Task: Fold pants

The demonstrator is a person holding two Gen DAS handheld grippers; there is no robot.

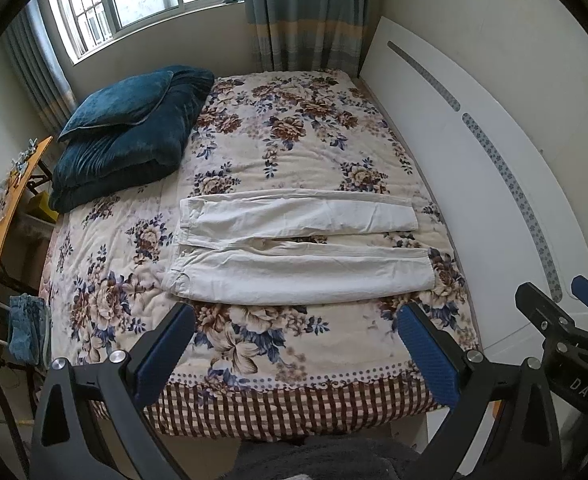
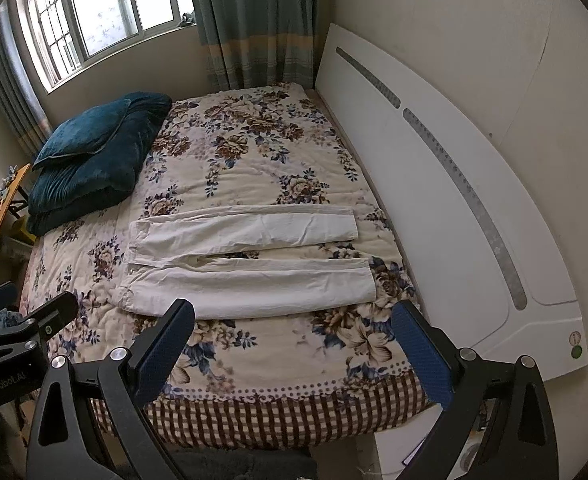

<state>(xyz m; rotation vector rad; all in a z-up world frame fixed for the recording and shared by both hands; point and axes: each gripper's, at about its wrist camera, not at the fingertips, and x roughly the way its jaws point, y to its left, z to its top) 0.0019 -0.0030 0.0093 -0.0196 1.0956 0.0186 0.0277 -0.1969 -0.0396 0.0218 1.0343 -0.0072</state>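
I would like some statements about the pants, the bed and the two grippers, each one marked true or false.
1. The white pants lie flat on the floral bed cover, both legs spread side by side. True.
2. The left gripper is shut on the pants. False: it is open and apart from them.
3. The waistband points toward the blue pillow side. True.
4. The pants are already folded in half. False: they are not folded yet.
5. The right gripper is open. True.
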